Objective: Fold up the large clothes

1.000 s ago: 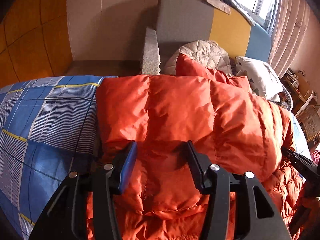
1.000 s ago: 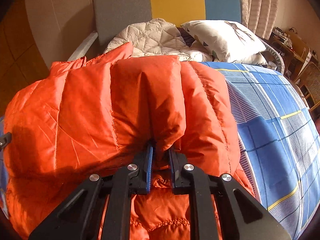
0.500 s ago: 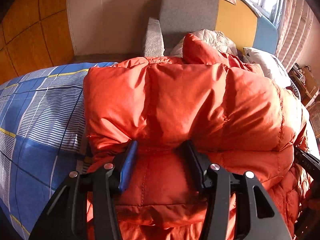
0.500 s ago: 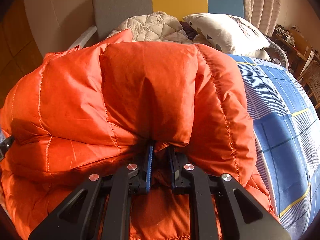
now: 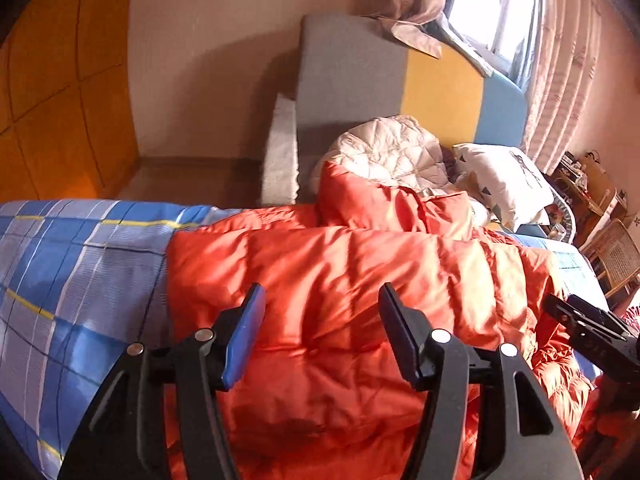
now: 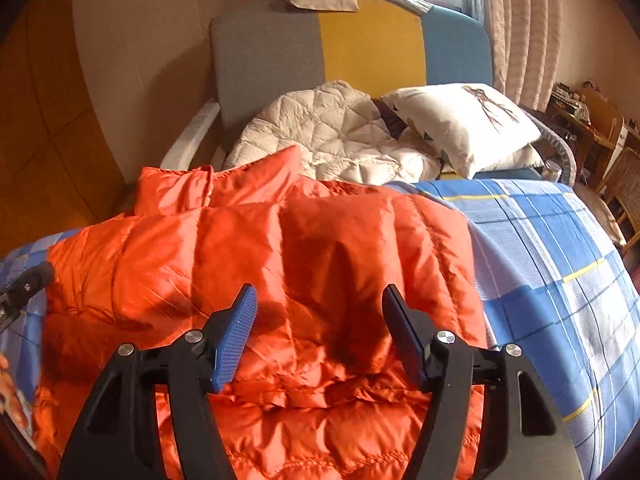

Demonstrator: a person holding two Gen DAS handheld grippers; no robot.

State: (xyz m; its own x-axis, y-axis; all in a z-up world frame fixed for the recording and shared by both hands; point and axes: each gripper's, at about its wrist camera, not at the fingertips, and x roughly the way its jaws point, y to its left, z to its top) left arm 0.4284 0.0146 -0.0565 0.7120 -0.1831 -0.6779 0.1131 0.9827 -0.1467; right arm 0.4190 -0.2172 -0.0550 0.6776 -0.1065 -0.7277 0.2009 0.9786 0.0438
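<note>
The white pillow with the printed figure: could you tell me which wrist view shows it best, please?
The right wrist view: the pillow lies whole and sunlit behind the orange jacket. The left wrist view shows it smaller, at the right edge.

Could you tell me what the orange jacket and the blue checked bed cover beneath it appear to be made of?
The orange jacket looks like a thin, glossy synthetic shell, perhaps nylon, over puffy filling: it shines in the sun and is stitched into swollen quilted channels. The blue checked bed cover looks like matte woven cloth, probably cotton or a blend: a flat printed check with fine stripes and no sheen.
</note>
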